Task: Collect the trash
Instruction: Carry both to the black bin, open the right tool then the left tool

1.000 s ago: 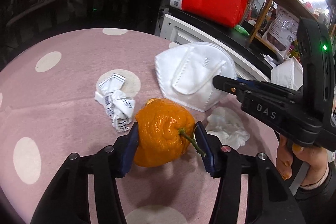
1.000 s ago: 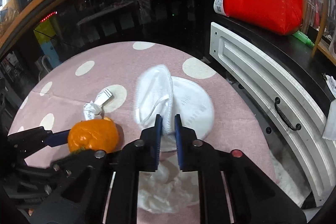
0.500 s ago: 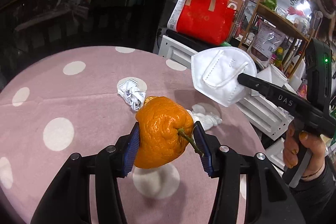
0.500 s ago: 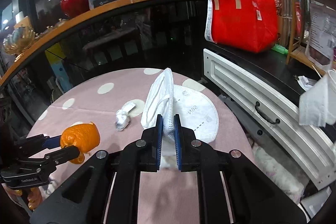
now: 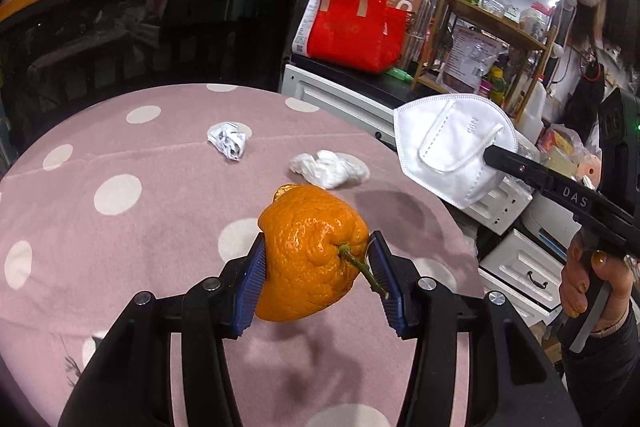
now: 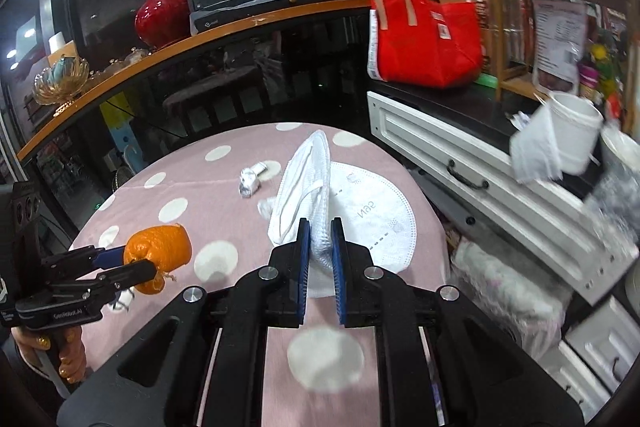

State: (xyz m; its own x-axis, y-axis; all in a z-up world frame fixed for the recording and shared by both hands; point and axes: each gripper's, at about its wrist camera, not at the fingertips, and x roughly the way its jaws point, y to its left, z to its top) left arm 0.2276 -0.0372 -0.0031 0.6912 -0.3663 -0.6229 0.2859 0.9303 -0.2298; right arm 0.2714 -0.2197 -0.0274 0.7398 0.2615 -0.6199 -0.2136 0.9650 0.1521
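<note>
My left gripper is shut on a wrinkled orange with a green stem, held in the air above the pink dotted tablecloth. My right gripper is shut on a white N95 face mask, lifted off the table near its right edge. The mask and right gripper arm show at the right of the left wrist view; the orange shows at the left of the right wrist view. A crumpled printed paper and a crumpled white tissue lie on the cloth.
A red bag stands on a dark counter over white drawers right of the table. A wooden shelf with clutter is behind. A curved glass cabinet with a red vase lies beyond the table. A white tub stands at right.
Both grippers have risen well above the table with their loads. The mask has left the cloth and moved to the right; the tissue under it is uncovered.
</note>
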